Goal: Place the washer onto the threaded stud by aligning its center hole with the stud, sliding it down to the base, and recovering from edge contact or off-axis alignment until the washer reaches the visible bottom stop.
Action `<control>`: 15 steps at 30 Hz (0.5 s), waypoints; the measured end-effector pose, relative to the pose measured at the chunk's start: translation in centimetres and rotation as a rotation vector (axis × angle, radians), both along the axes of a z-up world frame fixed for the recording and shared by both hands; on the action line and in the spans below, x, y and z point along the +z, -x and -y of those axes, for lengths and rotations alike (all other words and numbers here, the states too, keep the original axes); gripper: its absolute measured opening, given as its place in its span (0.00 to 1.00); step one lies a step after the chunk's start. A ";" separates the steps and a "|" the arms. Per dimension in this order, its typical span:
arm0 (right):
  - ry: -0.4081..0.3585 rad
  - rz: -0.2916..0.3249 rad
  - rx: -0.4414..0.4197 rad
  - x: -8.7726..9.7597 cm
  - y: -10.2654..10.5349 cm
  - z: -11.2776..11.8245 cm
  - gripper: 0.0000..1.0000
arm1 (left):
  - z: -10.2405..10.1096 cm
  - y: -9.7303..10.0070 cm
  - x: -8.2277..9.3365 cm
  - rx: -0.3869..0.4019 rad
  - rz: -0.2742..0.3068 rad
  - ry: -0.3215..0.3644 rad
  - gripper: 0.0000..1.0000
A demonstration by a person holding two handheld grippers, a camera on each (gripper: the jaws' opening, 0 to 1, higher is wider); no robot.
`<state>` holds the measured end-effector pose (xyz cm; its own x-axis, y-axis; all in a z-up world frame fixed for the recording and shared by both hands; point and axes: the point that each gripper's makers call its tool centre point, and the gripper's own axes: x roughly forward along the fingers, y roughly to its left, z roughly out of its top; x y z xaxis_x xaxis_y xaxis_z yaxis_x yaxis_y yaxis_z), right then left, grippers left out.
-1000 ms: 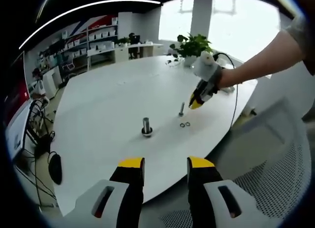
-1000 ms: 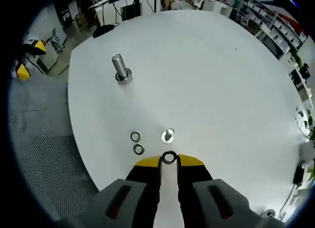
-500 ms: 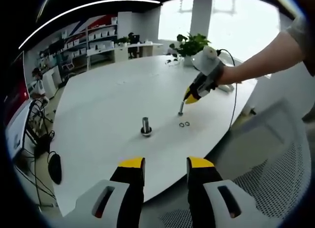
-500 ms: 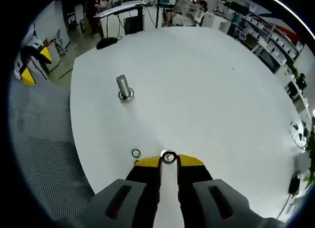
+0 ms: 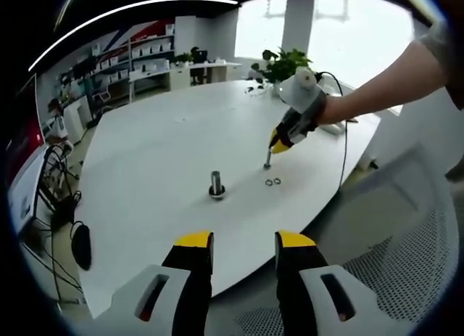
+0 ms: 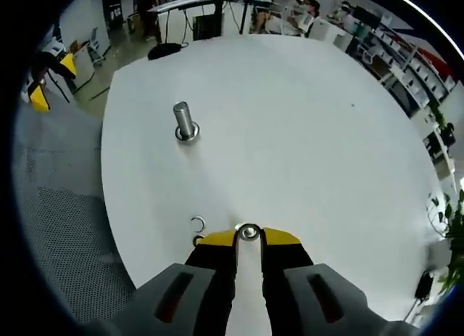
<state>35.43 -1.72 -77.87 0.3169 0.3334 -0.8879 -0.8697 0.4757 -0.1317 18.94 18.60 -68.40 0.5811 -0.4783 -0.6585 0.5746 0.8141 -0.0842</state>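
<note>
A small metal washer (image 6: 249,232) sits pinched between the yellow tips of my right gripper (image 6: 249,236), which is shut on it. In the left gripper view that right gripper (image 5: 280,143) hangs right over the small threaded stud (image 5: 267,160) on the white table (image 5: 167,147); in the right gripper view the stud is hidden under the tips. Two loose washers (image 5: 272,182) lie beside the stud; one loose washer (image 6: 197,223) shows left of my right tips. My left gripper (image 5: 243,243) is open, held off the table's near edge, with nothing between its jaws.
A larger stud (image 5: 216,184) with a washer at its base stands mid-table, also seen as the big stud (image 6: 183,121). A potted plant (image 5: 284,66) and a cable lie at the far side. A white mesh chair (image 5: 406,242) sits to the right.
My right gripper has shifted slightly with the washer and stays over the small stud, which has slipped out of sight beneath the tips. The left gripper has not moved.
</note>
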 end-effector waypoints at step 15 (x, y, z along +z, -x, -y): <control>0.059 -0.026 0.065 -1.7 -0.1 -0.5 0.14 | 0.1 0.1 -0.2 -0.010 -0.010 -0.006 0.31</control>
<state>35.53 -1.24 -79.56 0.2730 0.3000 -0.9141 -0.9020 0.4101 -0.1348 18.86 18.52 -68.62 0.5697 -0.4795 -0.6674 0.5816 0.8091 -0.0848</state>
